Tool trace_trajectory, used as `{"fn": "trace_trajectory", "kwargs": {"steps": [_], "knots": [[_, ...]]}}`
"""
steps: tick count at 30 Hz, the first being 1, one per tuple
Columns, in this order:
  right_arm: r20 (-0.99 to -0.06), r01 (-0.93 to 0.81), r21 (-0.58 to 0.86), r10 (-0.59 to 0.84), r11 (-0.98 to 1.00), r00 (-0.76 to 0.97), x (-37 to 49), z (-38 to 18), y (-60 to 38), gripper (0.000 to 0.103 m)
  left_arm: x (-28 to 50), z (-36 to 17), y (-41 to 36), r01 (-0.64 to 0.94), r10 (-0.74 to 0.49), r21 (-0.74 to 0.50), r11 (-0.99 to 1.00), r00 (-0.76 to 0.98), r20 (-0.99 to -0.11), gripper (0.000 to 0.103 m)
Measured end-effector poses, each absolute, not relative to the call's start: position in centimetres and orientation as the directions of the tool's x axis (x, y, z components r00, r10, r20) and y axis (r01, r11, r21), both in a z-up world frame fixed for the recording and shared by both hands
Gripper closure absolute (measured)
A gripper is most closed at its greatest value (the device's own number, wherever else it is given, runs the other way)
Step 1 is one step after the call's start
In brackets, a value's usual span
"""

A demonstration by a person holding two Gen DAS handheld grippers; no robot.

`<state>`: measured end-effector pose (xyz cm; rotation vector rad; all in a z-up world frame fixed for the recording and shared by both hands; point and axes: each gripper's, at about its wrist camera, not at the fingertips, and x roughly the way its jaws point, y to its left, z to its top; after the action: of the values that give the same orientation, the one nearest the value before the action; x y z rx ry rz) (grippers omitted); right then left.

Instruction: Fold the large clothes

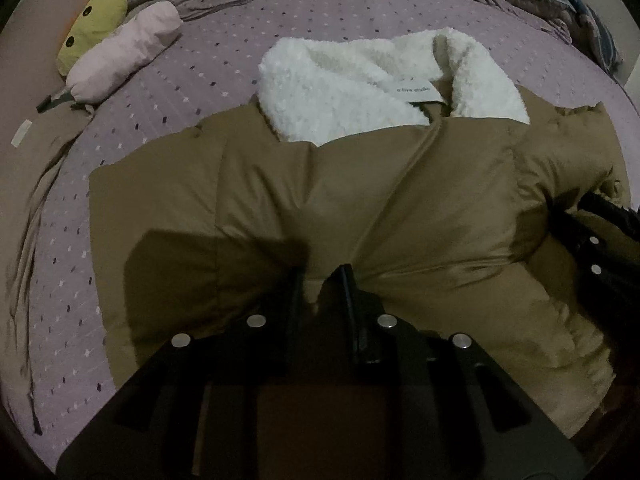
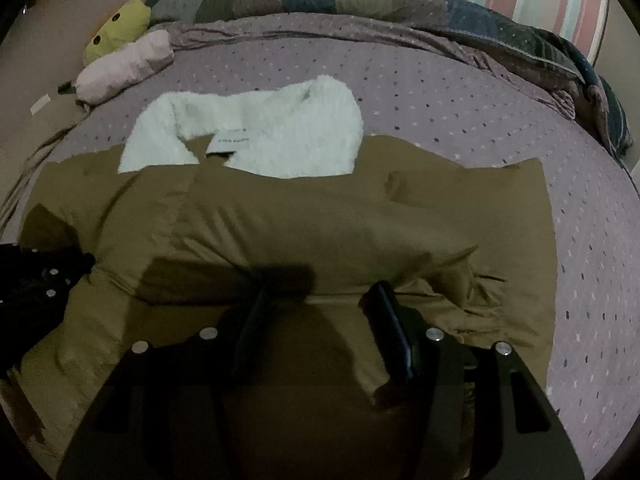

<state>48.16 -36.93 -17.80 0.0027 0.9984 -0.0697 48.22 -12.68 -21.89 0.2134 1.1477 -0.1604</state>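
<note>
A brown padded jacket [image 1: 360,200] [image 2: 280,220] with a white fleece collar [image 1: 340,88] [image 2: 260,136] lies spread flat on the bed. My left gripper [image 1: 322,280] is shut on a pinch of the jacket's brown fabric near its lower left part. It also shows as a dark shape at the left edge of the right wrist view. My right gripper [image 2: 320,296] stands open just over the jacket's lower right part, with flat fabric in shadow between its fingers [image 2: 384,312]. The right gripper's body [image 1: 600,248] shows at the right edge of the left wrist view.
The bed has a mauve dotted cover [image 1: 200,80] [image 2: 480,140]. A pink rolled bundle [image 1: 120,60] [image 2: 124,64] and a yellow soft toy [image 1: 92,24] [image 2: 116,36] lie at the far left. A patchwork blanket [image 2: 360,0] is heaped along the far edge.
</note>
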Motion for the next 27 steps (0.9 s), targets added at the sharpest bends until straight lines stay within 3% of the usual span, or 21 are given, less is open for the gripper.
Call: {"fn": "trace_trajectory", "kwargs": {"steps": [6, 27], "knots": [[-0.866, 0.055, -0.041, -0.063, 0.998, 0.495, 49.5, -18.9, -36.8, 0.048, 48.9, -22.7, -13.3, 0.248, 0.019, 0.123, 0.961, 0.383, -0.924, 0.085], [-0.869, 0.046, -0.067, -0.081, 0.997, 0.488, 50.4, -19.5, -36.5, 0.048, 50.7, -24.4, -13.2, 0.261, -0.021, 0.088, 0.961, 0.388, -0.921, 0.085]]}}
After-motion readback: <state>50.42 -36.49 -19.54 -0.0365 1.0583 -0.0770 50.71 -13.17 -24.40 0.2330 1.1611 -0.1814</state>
